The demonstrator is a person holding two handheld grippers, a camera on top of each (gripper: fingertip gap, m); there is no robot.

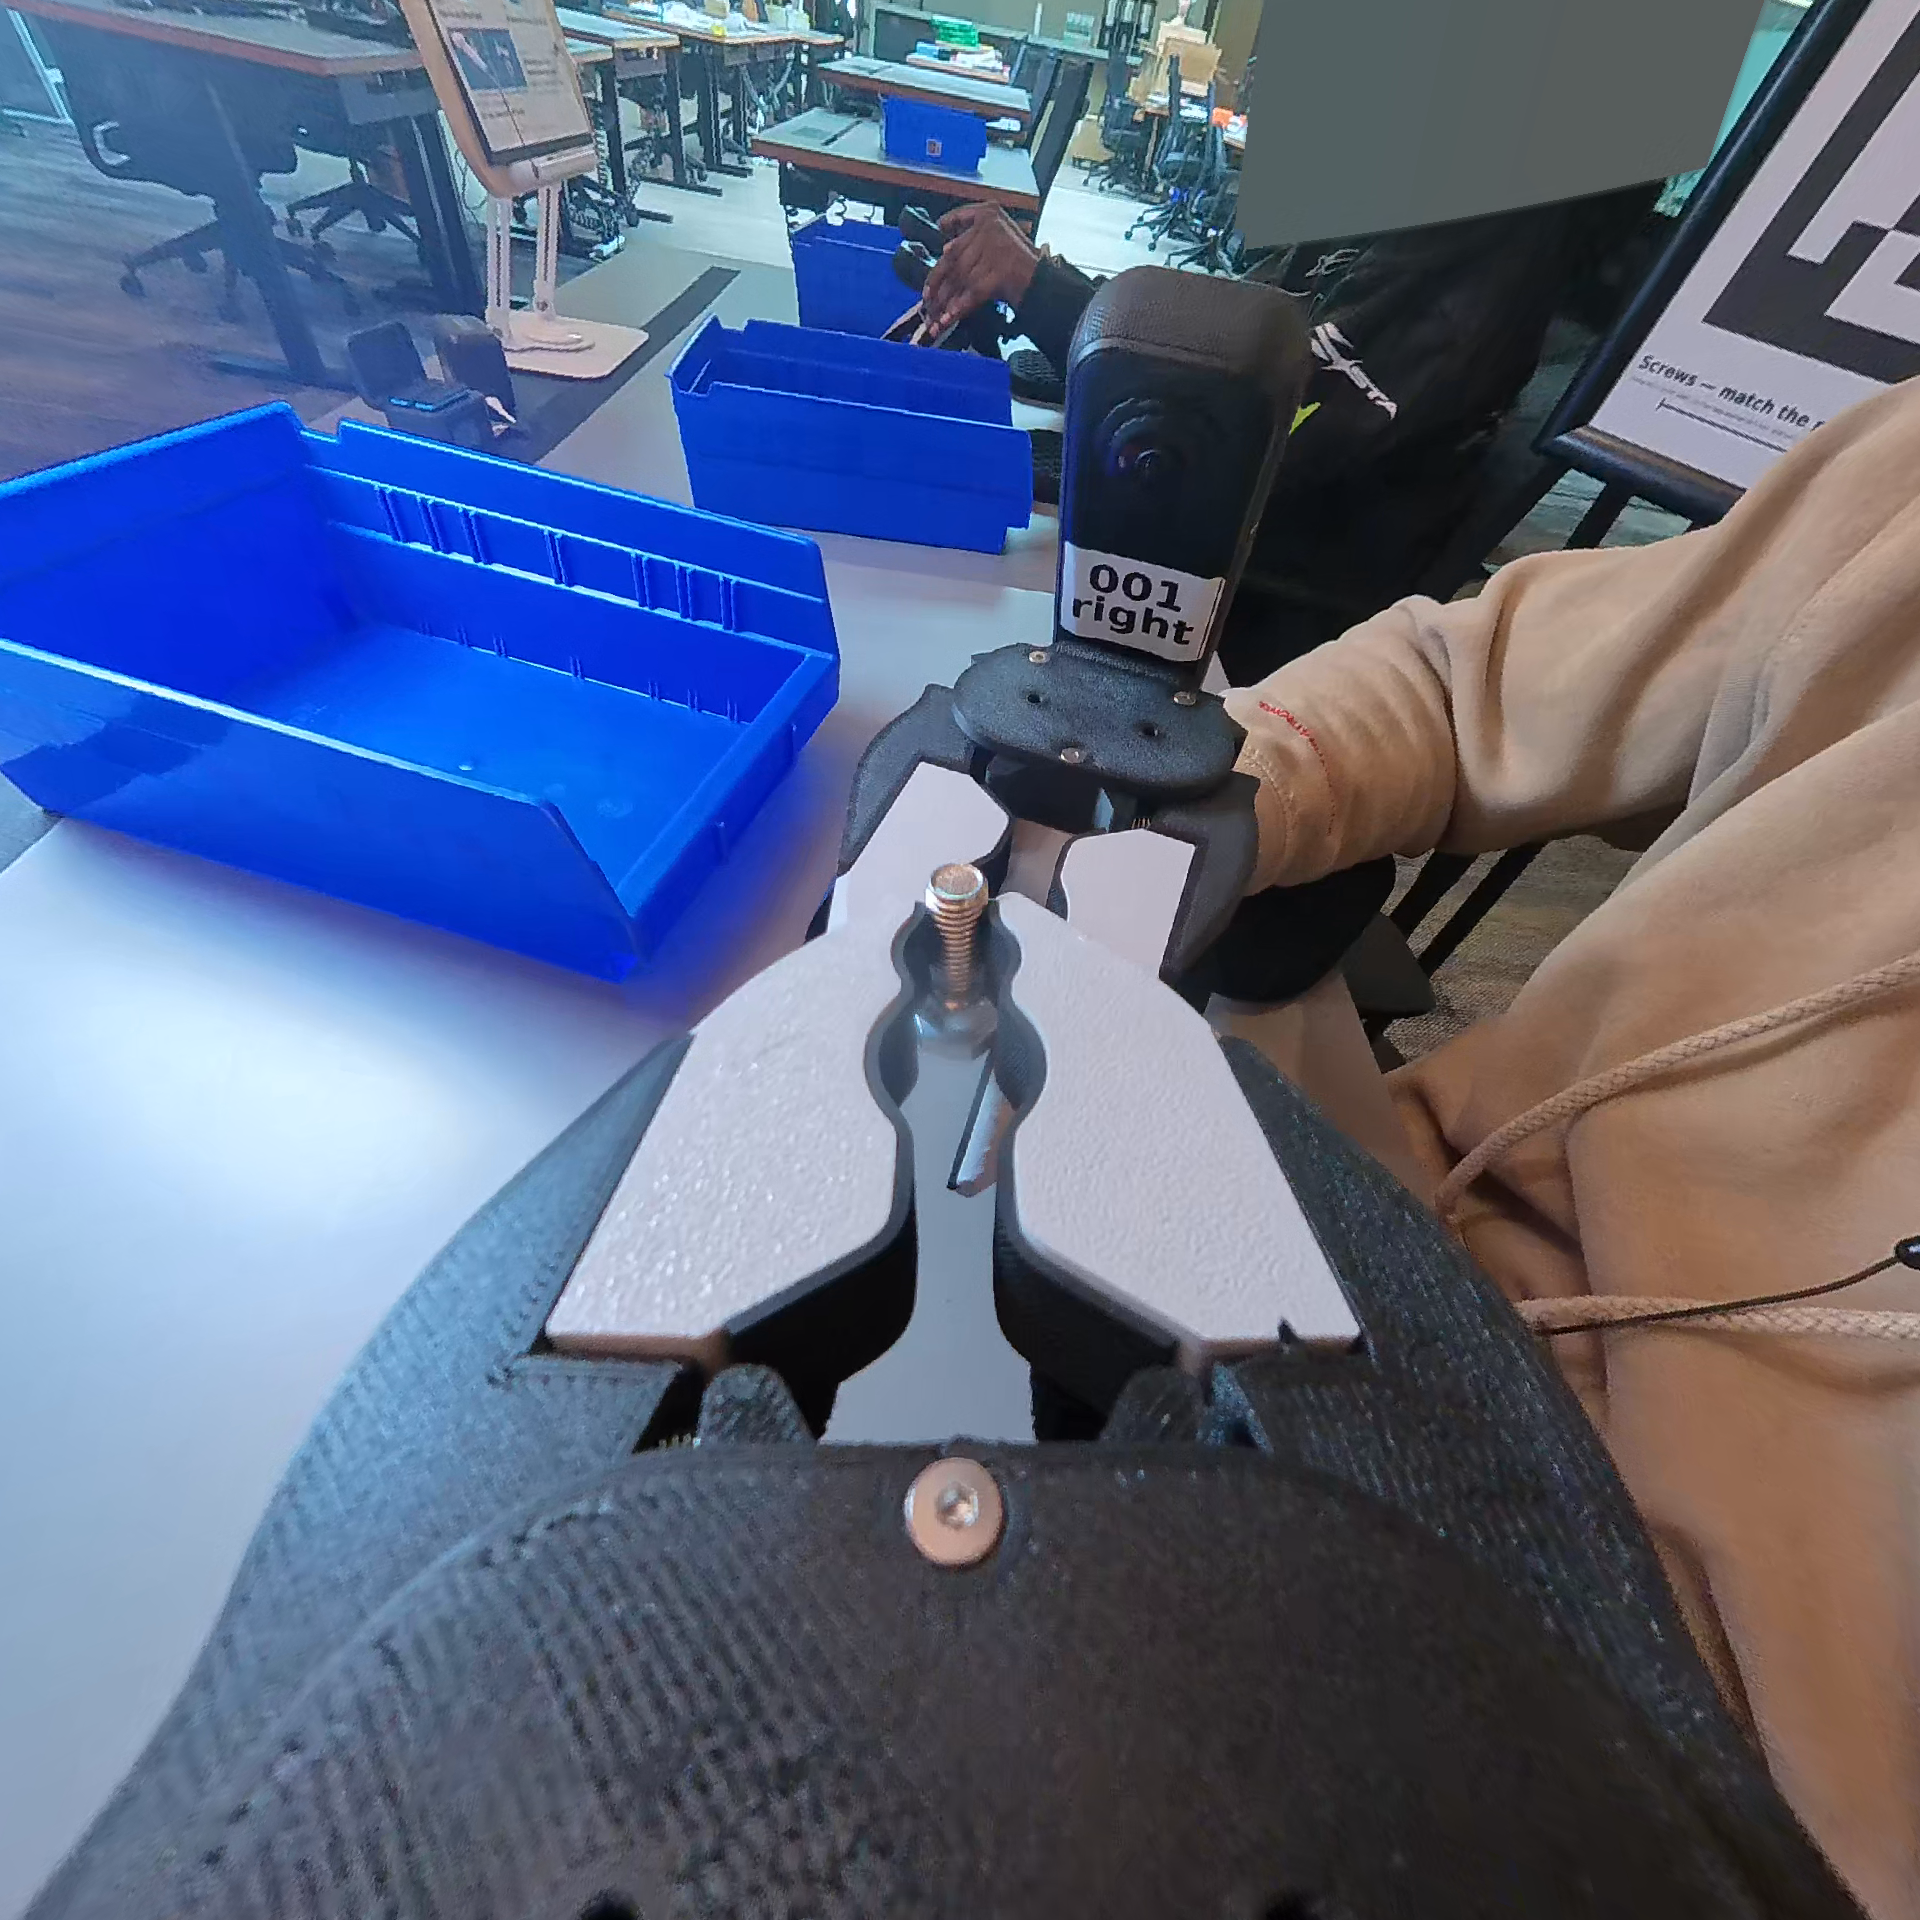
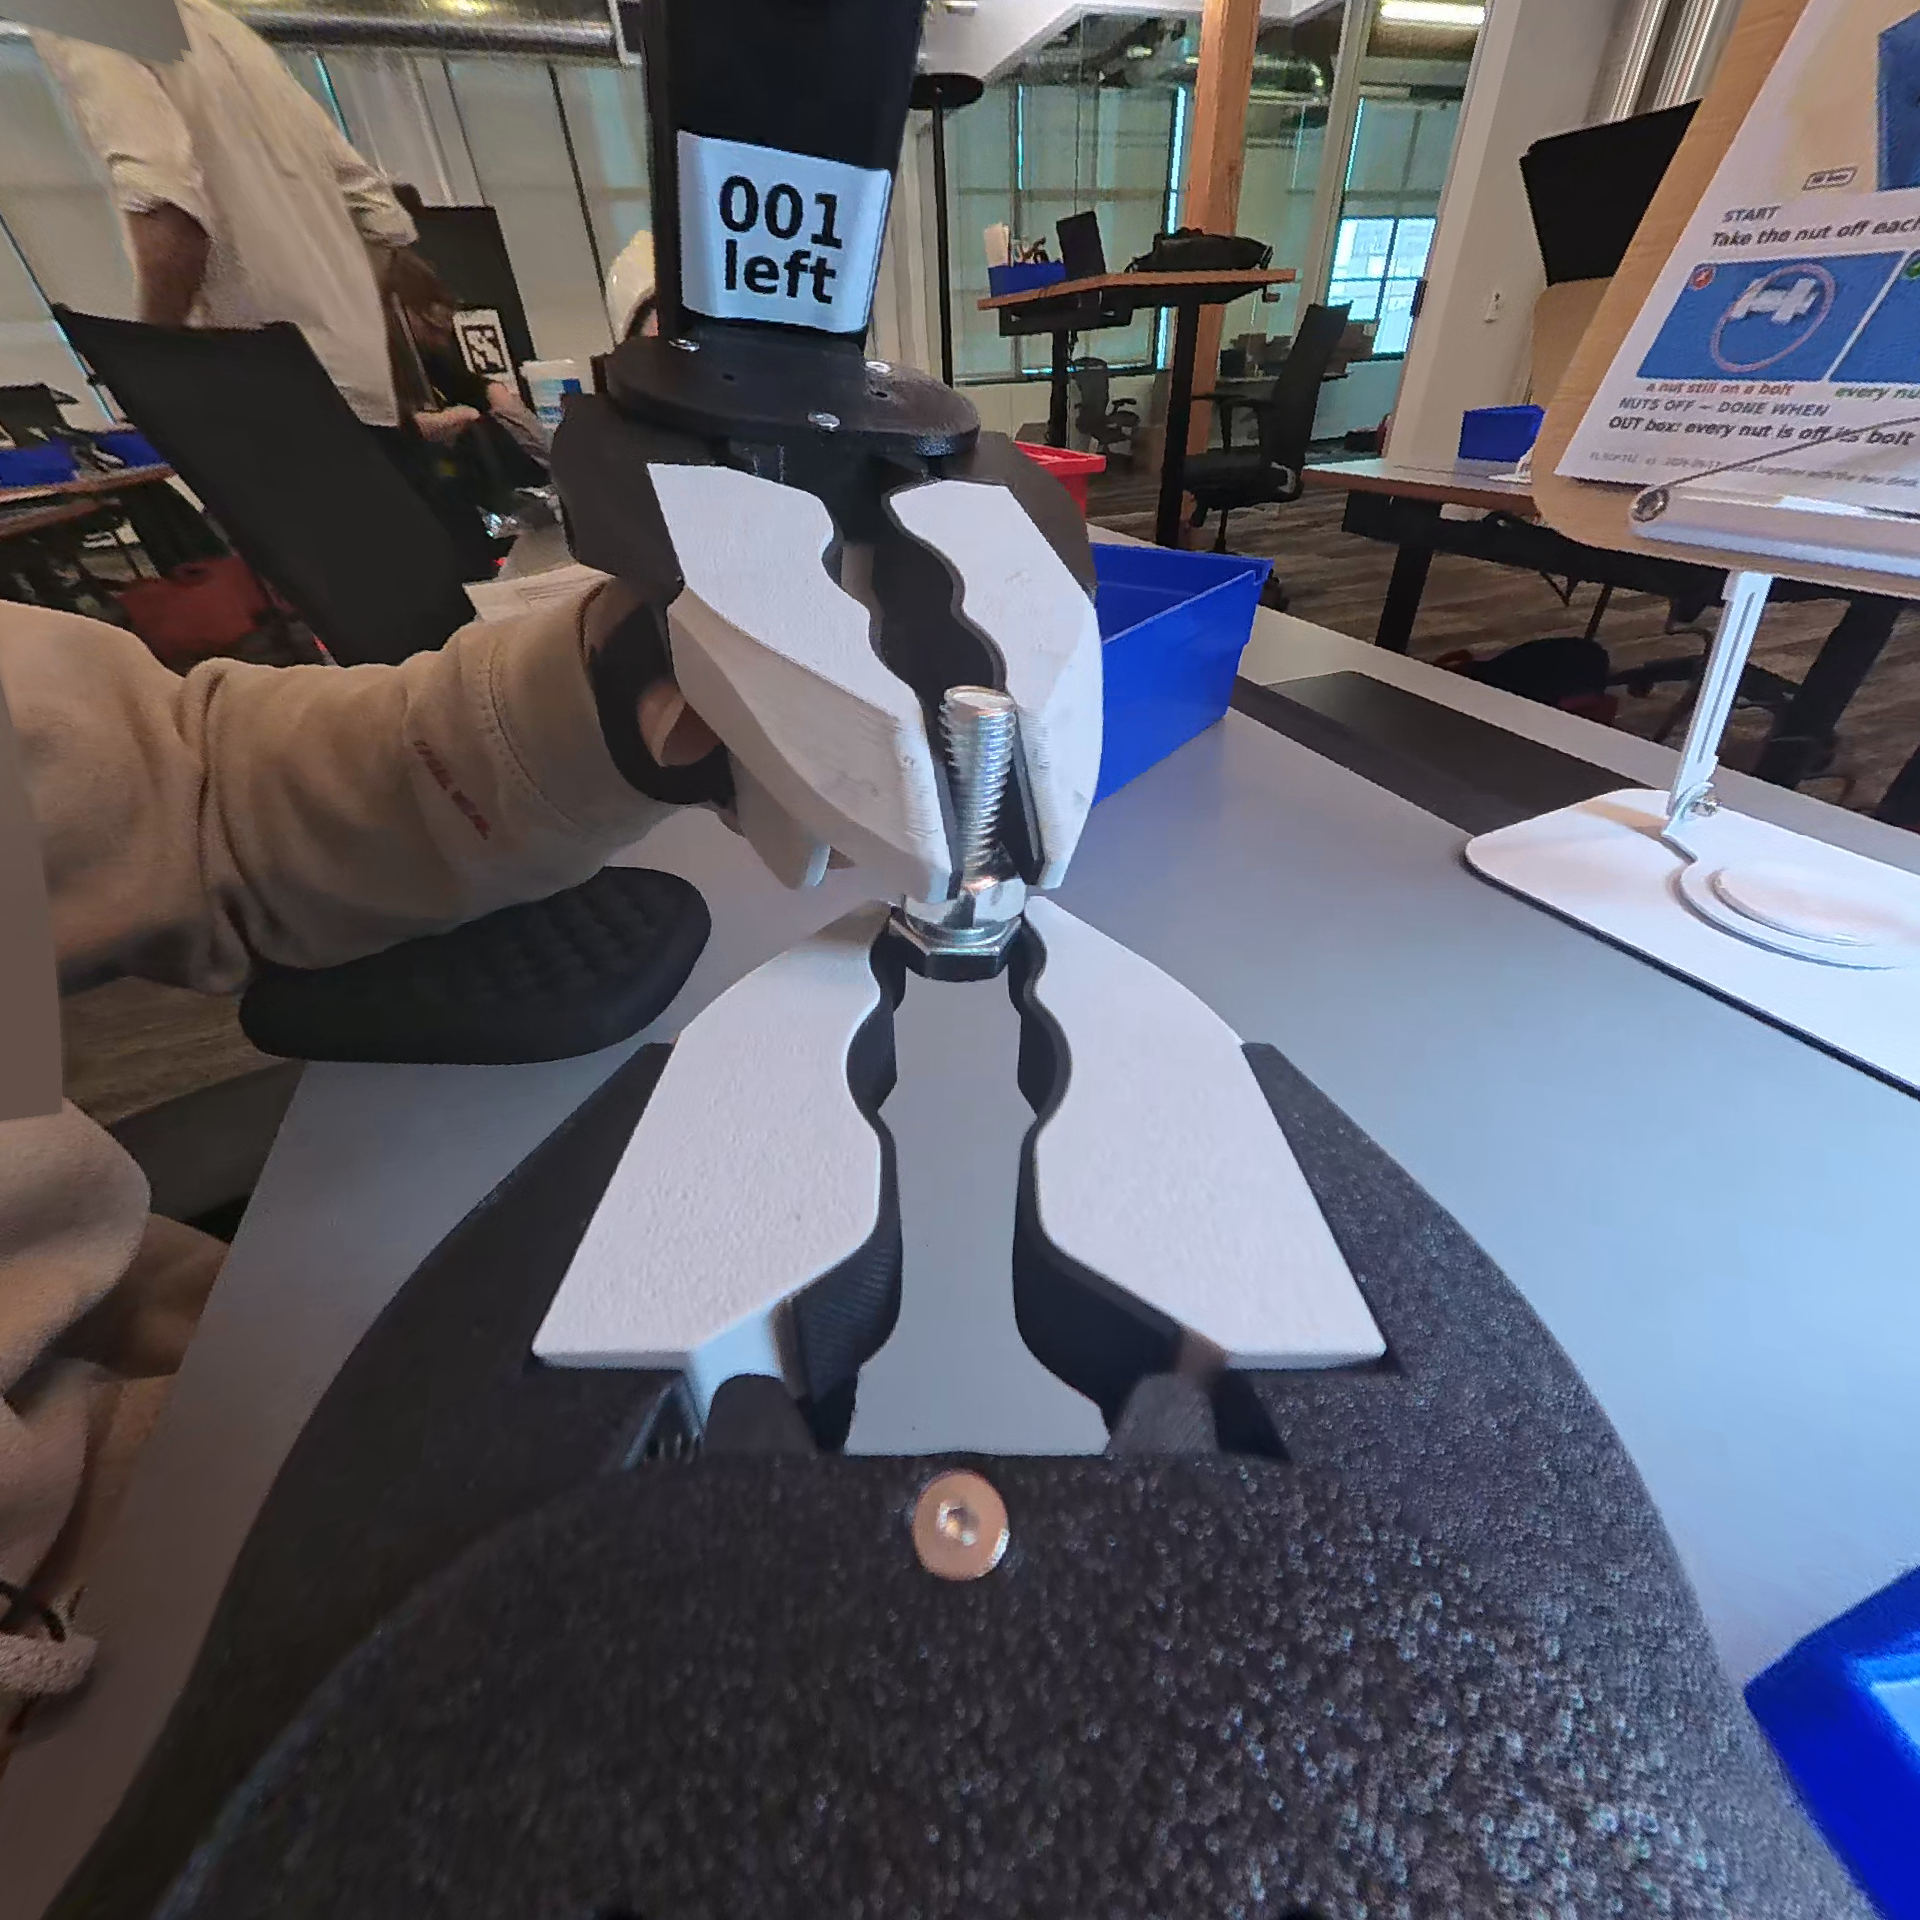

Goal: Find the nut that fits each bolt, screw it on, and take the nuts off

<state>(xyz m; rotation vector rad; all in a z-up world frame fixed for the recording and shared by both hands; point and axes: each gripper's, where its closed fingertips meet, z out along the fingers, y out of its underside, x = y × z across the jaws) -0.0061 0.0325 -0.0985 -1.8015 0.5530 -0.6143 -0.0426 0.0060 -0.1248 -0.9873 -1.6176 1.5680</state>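
Note:
A silver bolt [image 2: 979, 774] hangs in the air between my two grippers, above the grey table [image 2: 1455, 1143]. My left gripper [image 1: 956, 940] is shut on its threaded shaft; the shaft end sticks up past the white fingers [image 1: 790, 1122]. In the right wrist view the left gripper [image 2: 982, 862] comes down from above. Two hex pieces sit at the bolt's lower end: a bright nut [image 2: 974, 896] and a darker one under it. My right gripper [image 2: 956, 940] is shut on the lower piece; I cannot tell whether that is a nut or the head. The right gripper [image 1: 1013, 883] faces me in the left wrist view.
A large empty blue bin [image 1: 416, 675] sits to the left, with two more blue bins [image 1: 852, 436] behind it. Another person's hand [image 1: 977, 270] reaches into the farthest. A white sign stand [image 2: 1766, 894] is on the right, a blue bin [image 2: 1174, 634] behind, and another bin's corner [image 2: 1849, 1714] near. There is about 4 cm between the tips of the two grippers.

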